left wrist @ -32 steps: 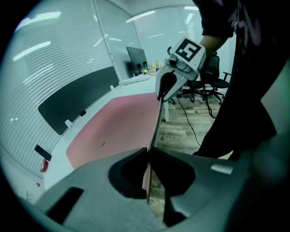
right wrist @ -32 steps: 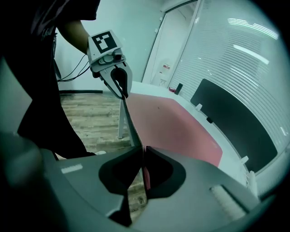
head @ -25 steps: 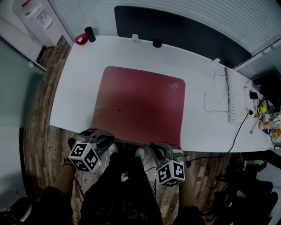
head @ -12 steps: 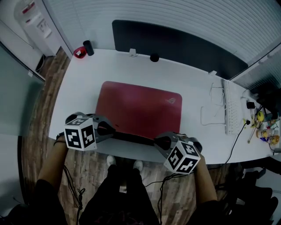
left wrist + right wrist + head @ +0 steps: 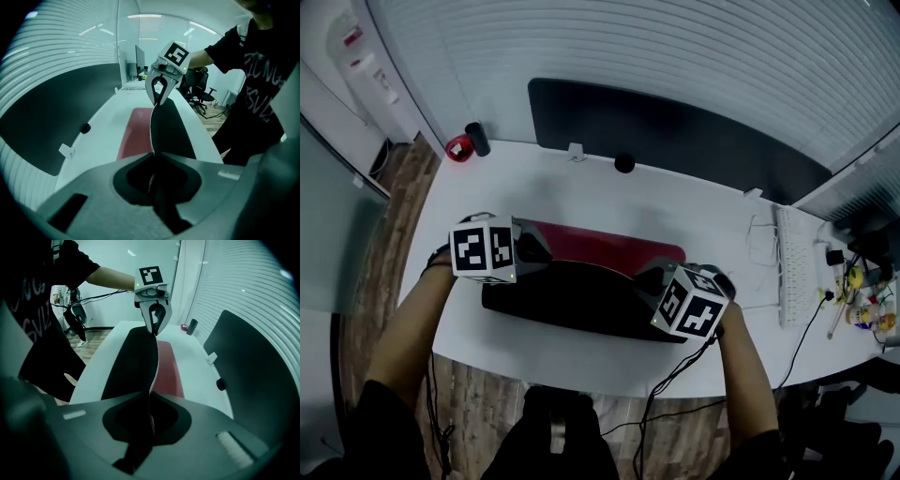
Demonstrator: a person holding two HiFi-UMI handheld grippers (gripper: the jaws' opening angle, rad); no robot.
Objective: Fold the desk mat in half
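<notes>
The desk mat (image 5: 600, 246) is red on top and black underneath, lying on the white desk (image 5: 534, 192). Its near half is lifted and curls over, so the black underside (image 5: 572, 298) faces up in the head view. My left gripper (image 5: 528, 249) is shut on the mat's left corner, my right gripper (image 5: 652, 281) on the right corner. In the left gripper view the mat's edge (image 5: 152, 140) runs from my jaws (image 5: 153, 158) to the other gripper (image 5: 161, 86). The right gripper view shows the same edge (image 5: 153, 366) pinched in my jaws (image 5: 149, 398).
A long dark panel (image 5: 675, 127) stands along the desk's back edge, with a small black round object (image 5: 624, 163) before it. A black cylinder (image 5: 475, 138) and a red item (image 5: 457, 147) sit at the far left corner. A white keyboard (image 5: 787, 267) and cables lie right.
Both grippers have lifted the mat's near edge from the desk's front edge and carried it up and toward the back. The black underside now shows and less red is visible.
</notes>
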